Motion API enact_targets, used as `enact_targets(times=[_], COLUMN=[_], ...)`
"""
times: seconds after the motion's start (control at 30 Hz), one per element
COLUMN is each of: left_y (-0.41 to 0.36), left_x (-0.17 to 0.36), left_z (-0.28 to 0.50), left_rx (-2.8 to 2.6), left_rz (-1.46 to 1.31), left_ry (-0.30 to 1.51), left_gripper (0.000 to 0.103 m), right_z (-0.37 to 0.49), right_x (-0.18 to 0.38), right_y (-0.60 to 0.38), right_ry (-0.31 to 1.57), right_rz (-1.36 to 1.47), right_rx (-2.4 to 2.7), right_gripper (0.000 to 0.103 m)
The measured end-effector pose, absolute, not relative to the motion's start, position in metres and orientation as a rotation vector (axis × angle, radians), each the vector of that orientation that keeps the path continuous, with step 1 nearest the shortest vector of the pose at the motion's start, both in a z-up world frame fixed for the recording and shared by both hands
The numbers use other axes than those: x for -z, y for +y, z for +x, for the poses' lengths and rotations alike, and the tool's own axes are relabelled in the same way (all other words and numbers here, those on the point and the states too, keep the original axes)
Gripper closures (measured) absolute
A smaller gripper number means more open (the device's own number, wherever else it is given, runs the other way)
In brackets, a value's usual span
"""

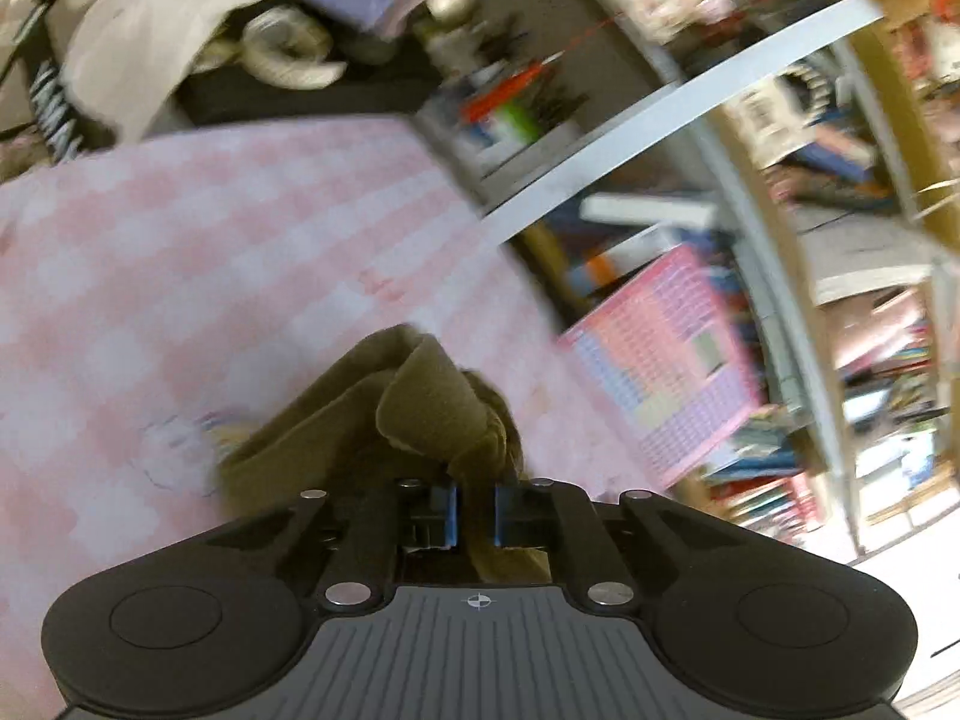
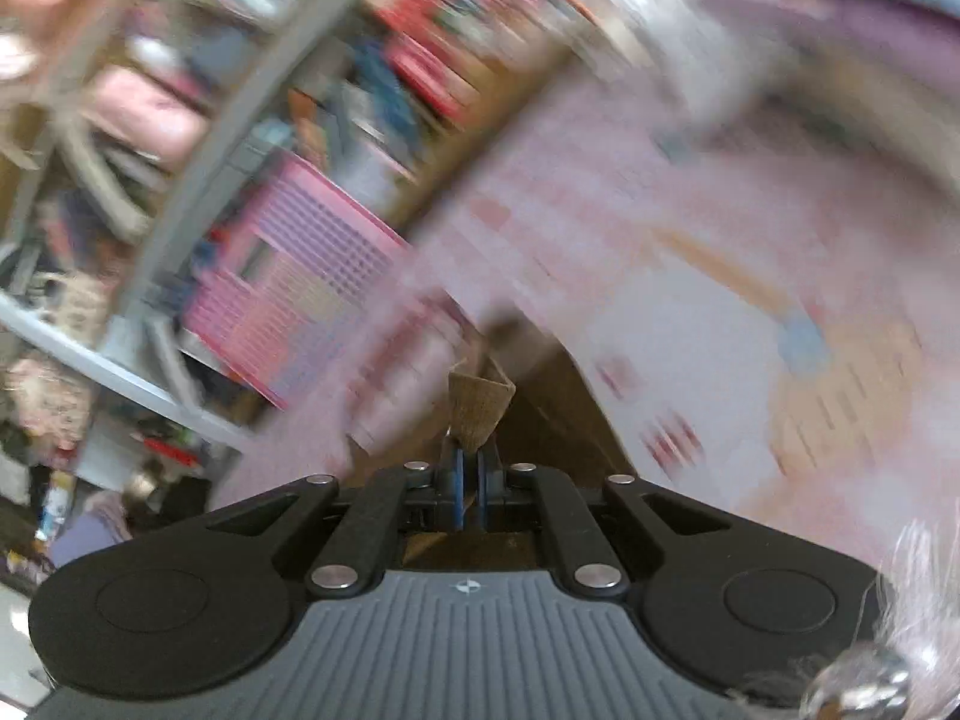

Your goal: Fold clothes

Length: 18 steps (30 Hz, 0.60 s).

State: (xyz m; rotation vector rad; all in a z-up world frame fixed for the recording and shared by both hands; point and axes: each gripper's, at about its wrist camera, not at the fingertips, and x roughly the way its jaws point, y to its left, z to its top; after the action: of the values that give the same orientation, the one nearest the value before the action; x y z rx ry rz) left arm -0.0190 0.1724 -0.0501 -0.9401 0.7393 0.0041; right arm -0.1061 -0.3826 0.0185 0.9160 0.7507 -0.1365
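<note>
In the left wrist view, our left gripper (image 1: 476, 507) had its jaws nearly closed on a bunched fold of the olive-brown garment (image 1: 360, 432), which hung over the pink checked bedcover (image 1: 210, 228). Cluttered shelves (image 1: 690, 138) stood beyond the bed.

In the right wrist view, heavily blurred, our right gripper (image 2: 471, 495) pinched a small corner of the same garment (image 2: 480, 414), jaws almost together. We judged we should keep both grips firm and level, drawing the cloth taut before laying it flat to fold.
</note>
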Motion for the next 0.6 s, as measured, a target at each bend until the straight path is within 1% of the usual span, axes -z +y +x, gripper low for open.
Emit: enact_targets(times=[0.03,0.1,0.17,0.3,0.37,0.47,0.53,0.6], left_y=[0.176,0.179,0.18,0.178,0.179,0.182,0.185,0.186], left_x=[0.065,0.081,0.088,0.079,0.076,0.069,0.065,0.064], left_z=[-0.02,-0.024,-0.026,-0.023,-0.023,-0.03,-0.037,-0.038], left_rx=[-0.037,-0.06,-0.068,-0.05,-0.048,-0.036,-0.029,-0.023], left_rz=[-0.961,-1.003,-1.017,-0.979,-0.983,-0.987,-0.994,-0.996], left_ry=[0.789,0.813,0.821,0.829,0.834,0.808,0.79,0.785], left_gripper=[0.094,0.094,0.094,0.093,0.09,0.088,0.087,0.087], right_z=[-0.107,-0.108,-0.11,-0.107,-0.107,-0.108,-0.107,-0.106], right_x=[0.0,0.035,0.045,0.042,0.04,0.032,0.026,0.019], right_y=[-0.382,-0.38,-0.378,-0.373,-0.373,-0.373,-0.375,-0.377], right_ry=[0.82,0.936,0.92,0.929,0.934,0.928,0.92,0.91], right_rz=[0.925,0.928,0.921,0.869,0.864,0.845,0.845,0.835], right_rx=[0.162,0.207,0.212,0.208,0.212,0.219,0.224,0.231], right_gripper=[0.099,0.099,0.099,0.099,0.098,0.094,0.089,0.088])
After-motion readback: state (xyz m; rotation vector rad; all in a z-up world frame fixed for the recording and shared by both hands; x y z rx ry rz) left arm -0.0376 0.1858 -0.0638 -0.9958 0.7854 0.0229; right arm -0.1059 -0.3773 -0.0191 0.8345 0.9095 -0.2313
